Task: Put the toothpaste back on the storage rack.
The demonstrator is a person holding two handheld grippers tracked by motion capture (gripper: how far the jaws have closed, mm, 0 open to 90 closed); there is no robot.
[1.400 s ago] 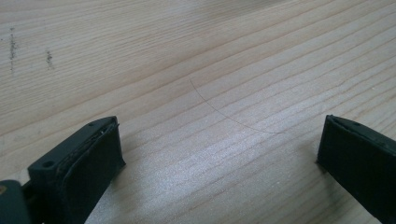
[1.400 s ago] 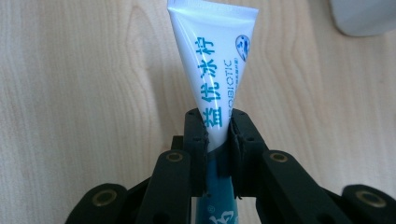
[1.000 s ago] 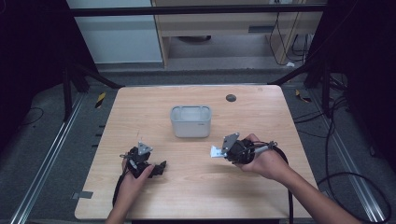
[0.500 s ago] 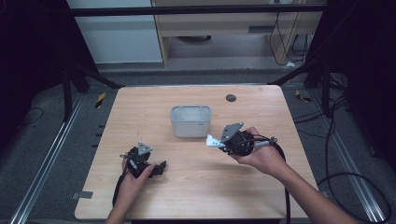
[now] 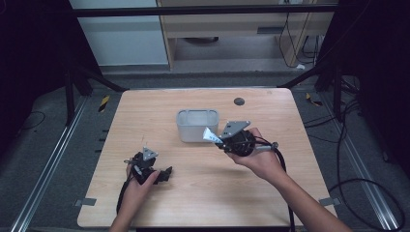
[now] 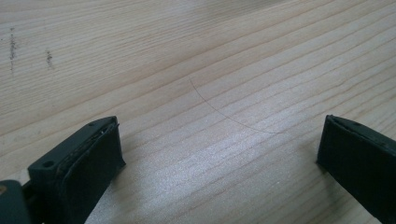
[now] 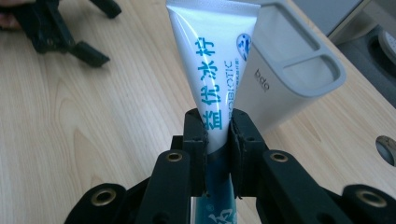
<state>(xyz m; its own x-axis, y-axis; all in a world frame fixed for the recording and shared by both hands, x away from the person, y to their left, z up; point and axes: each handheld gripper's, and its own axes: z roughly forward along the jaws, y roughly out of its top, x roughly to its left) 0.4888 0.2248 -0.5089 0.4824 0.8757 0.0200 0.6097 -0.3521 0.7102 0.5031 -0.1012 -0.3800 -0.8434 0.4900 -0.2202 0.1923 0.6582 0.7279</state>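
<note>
Pinching a toothpaste tube (image 7: 215, 70) beside the grey holder (image 5: 197, 125), right gripper (image 7: 218, 140) raised, left gripper (image 5: 167, 174) spread on table (image 5: 290, 193).

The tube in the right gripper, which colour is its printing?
Blue-teal on a white tube, best in the right gripper view.

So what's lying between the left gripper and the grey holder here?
Nothing: in the high view only bare wooden table separates the left gripper from the grey holder. The right gripper and its toothpaste tube sit on the holder's other side.

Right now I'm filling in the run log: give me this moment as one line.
right gripper: shut on toothpaste tube, beside grey holder | left gripper: open, low over table
</note>
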